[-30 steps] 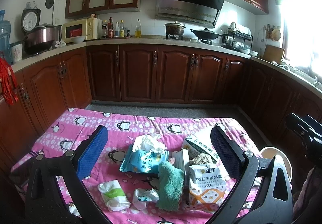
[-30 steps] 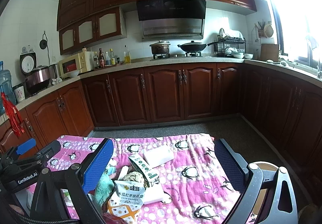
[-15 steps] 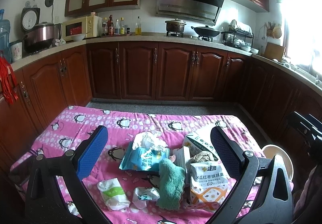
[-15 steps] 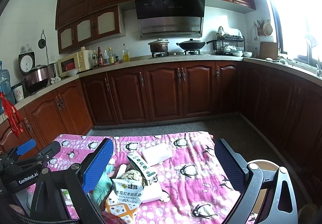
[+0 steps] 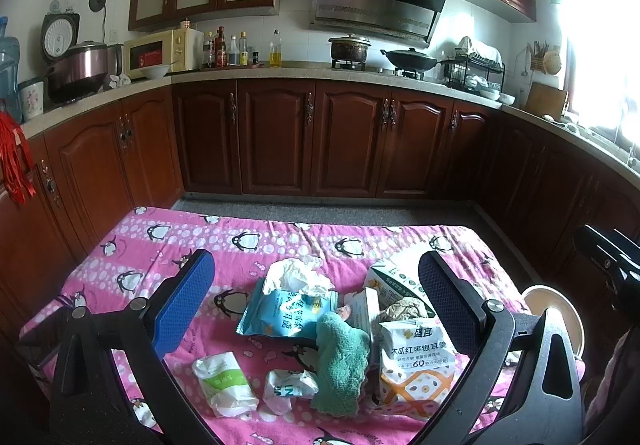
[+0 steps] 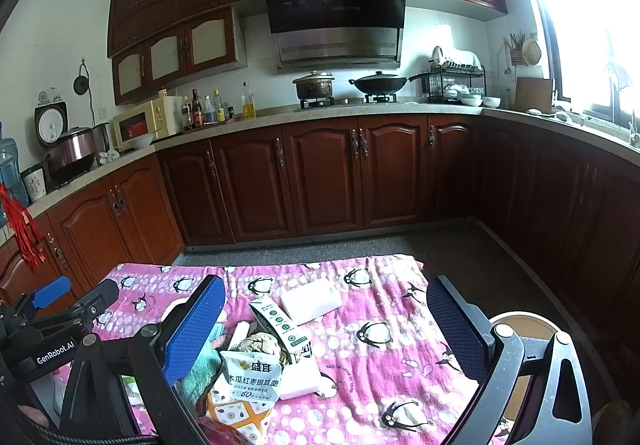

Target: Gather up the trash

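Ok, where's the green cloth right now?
In the left wrist view the green cloth lies low on the pink tablecloth, between the blue packet and the orange-and-white pouch.

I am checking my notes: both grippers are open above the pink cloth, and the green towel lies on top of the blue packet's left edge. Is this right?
Not quite. In the left wrist view the green towel overlaps the blue packet at its lower right corner, not its left edge. Both grippers, left and right, are open above the pink cloth.

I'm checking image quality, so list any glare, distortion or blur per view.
Left wrist view: window blown out white at right, counter edge bowed by fisheye, trash on the tablecloth sharp. Right wrist view: same window glare, dark vignette at the left corners.
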Motion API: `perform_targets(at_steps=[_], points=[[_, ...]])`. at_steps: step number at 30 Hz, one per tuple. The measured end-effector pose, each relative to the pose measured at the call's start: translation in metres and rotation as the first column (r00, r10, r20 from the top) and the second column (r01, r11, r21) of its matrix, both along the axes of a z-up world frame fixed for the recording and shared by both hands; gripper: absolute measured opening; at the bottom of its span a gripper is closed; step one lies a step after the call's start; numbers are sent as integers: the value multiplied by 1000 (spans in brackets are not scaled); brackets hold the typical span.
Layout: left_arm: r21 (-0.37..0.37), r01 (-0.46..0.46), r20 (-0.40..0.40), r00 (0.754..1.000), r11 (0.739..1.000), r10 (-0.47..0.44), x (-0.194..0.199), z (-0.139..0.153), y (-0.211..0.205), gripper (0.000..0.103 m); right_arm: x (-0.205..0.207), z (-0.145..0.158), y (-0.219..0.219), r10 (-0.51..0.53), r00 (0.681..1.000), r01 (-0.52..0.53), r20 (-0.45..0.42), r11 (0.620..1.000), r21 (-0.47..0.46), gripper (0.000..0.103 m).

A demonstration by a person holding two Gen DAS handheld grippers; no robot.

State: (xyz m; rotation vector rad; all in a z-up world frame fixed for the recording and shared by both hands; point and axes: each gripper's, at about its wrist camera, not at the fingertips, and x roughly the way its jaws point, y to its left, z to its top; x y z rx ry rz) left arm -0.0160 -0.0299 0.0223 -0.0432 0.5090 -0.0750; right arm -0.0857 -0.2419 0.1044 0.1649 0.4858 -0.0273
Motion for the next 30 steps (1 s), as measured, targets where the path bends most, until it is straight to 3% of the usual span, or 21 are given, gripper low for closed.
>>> perform_targets(at_steps=[15,21,24,30], points=[[-4,-4,-19,1000,1000,3,2,-4,2,102,5,-7,0,12,1000,-12,-27,1000,-2,100],[4,16,-76,997,1000,-16,4,-12,19,102,12,-18,3,66,994,-68,-85,998,-17,102],[13,31,-117,993,999,-29,5,-18,31,102,21,-32,4,132,979,-131,-158,991,19,102],[-19,97,-243,965,995,-99,7,-41,59,102,35,-76,11,263,915,-222,-305,962,162,102]])
